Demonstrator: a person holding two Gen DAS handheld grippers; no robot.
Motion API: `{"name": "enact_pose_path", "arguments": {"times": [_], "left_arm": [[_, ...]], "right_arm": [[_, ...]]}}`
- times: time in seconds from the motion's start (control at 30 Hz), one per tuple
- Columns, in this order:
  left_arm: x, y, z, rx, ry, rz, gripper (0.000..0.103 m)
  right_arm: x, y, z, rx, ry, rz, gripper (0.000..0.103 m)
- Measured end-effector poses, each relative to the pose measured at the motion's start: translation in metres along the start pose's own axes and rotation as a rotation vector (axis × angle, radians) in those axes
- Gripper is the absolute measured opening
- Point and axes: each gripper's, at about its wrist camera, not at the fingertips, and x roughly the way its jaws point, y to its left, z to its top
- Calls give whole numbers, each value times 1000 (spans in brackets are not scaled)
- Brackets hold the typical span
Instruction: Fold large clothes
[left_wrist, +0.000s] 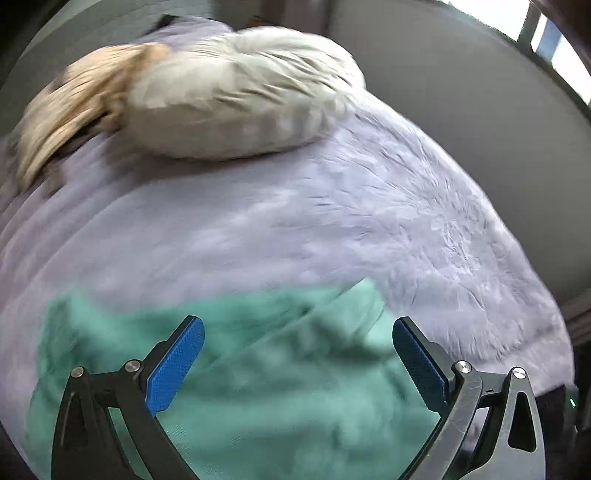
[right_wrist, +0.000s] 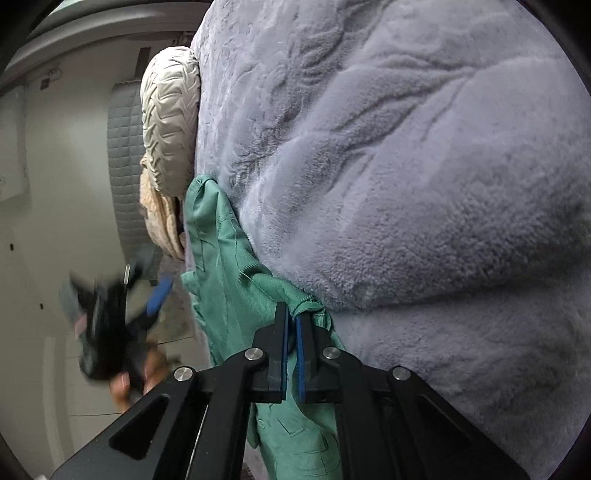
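A green garment (left_wrist: 240, 369) lies crumpled on a lilac fleece blanket (left_wrist: 332, 221) that covers a bed. My left gripper (left_wrist: 298, 325) is open and hovers just above the garment with nothing between its blue pads. My right gripper (right_wrist: 291, 317) is shut on a bunched edge of the green garment (right_wrist: 229, 266), which is pulled taut along the blanket (right_wrist: 424, 184). The left gripper (right_wrist: 147, 299) shows blurred at the left of the right wrist view, held in a hand.
A cream quilted pillow (left_wrist: 236, 99) and a tan knitted item (left_wrist: 70, 107) lie at the head of the bed. They also show in the right wrist view, the pillow (right_wrist: 170, 129) beside a grey padded headboard (right_wrist: 123, 158). Walls surround the bed.
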Motion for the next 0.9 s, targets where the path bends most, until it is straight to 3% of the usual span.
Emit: {"name": "enact_pose_path", "arguments": {"times": [0.07,0.13,0.17,0.23,0.33,0.37,0.43,0.5,0.6,0.67,0.77,0.87,0.9], "left_arm": [[23,-16,7,48,46,18,101],[46,-29,10,90,112,47,70],[53,-33,8,104,139,51,63],[55,-44,4,154,155,16,28],[44,-56,0,222,124,41,13],[37,-55,1,213,101,37,13],[17,-47,3,168,27,29,11],[3,-37,6,127,-21,9,11],[17,-31,3,111,1,12,11],[36,-40,0,123,15,61,11],[48,-46,-6,103,6,106,12],[45,-42,-2,47,-17,146,13],[38,-36,2,12,-28,132,13]], "right_arm": [[1,-2,2,10,3,18,5],[0,-4,2,19,5,34,6],[0,-5,2,24,5,42,7],[1,-6,2,43,1,64,11],[3,-4,3,63,-11,94,27],[4,-1,4,57,-14,93,27],[0,13,5,-8,-38,27,2],[-9,31,2,-95,-69,-2,2],[-16,56,-14,-253,-122,-95,2],[-11,41,-16,-213,-135,-144,2],[-11,8,-14,-111,-139,-119,1],[-22,12,-14,-152,-174,-213,0],[-24,6,-12,-130,-161,-187,0]]}}
